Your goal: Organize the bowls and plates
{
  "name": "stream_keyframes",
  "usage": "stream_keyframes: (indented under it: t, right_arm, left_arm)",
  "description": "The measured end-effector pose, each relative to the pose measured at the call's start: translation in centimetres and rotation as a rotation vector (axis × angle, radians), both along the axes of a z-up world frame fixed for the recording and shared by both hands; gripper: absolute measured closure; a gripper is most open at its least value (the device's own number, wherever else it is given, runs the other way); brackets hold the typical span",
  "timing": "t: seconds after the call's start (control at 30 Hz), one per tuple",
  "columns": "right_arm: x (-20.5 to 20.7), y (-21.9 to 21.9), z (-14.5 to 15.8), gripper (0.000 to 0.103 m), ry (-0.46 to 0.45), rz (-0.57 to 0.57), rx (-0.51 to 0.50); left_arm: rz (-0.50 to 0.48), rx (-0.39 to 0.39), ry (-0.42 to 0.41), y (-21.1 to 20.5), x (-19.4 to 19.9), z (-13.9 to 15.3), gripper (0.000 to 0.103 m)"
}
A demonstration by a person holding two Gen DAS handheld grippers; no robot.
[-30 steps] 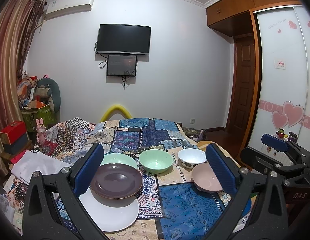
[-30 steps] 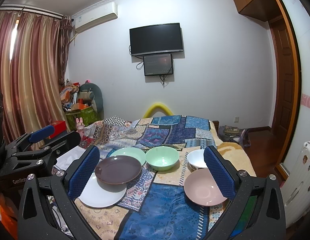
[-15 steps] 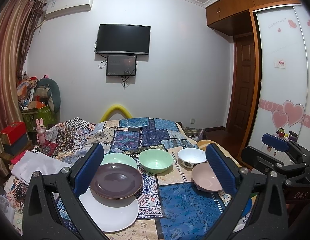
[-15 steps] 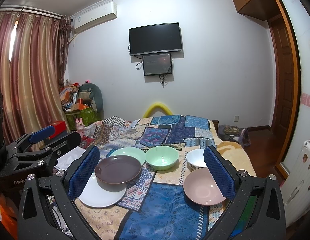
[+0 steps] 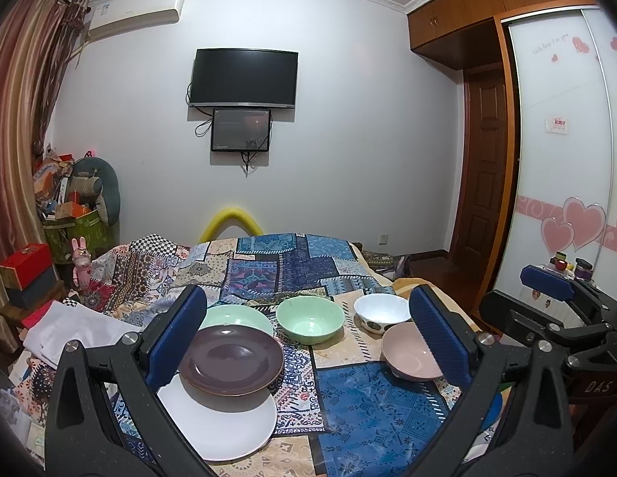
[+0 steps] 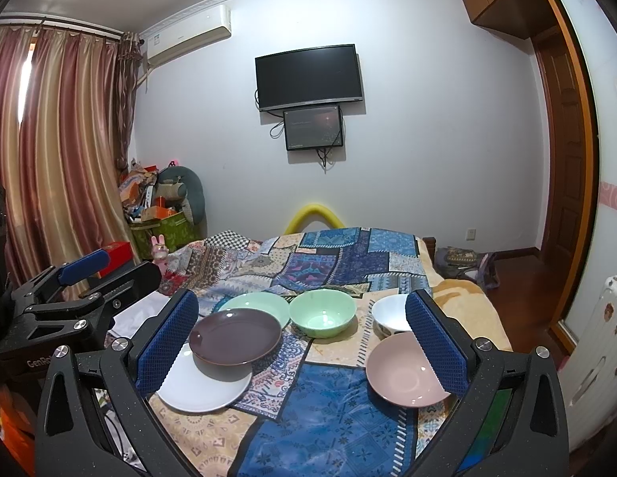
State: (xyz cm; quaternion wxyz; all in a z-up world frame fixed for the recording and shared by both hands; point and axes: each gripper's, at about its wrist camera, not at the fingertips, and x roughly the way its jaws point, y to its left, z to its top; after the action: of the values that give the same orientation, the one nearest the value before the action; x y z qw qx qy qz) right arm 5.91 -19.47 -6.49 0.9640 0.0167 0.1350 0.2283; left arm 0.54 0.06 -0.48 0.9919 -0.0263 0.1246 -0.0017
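While both tongs gape, left tongs (image 6: 75, 278) read "GenRo" (cut off), right tongs (image 5: 555, 290) "DAS".

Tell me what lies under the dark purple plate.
The round dark purple plate rests on a flat white plate, overlapping its far part. Whether anything else lies beneath is hidden.

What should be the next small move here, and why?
Probably bring the open right gripper down to the pink bowl, the nearest one, to start stacking bowls. Both grippers hold nothing, and the pink, white bowl and green bowl each sit apart on the patchwork cloth.
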Motion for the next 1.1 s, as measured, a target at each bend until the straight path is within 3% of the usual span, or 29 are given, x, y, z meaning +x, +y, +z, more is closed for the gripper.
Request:
stream_keyframes:
  t: [0.77,1.1]
  right_arm:
    - [0.2,-0.1,-0.3,0.0,0.01,-0.001,0.004]
    - [1.4,0.9,-1.6,0.0,0.062,0.013,-0.003]
  left_arm:
    - [0.002,0.006,0.011,-0.1,0.2,-0.1,0.0]
    - [0.007,0.0,0.071,1.3,1.9,-1.3,0.0]
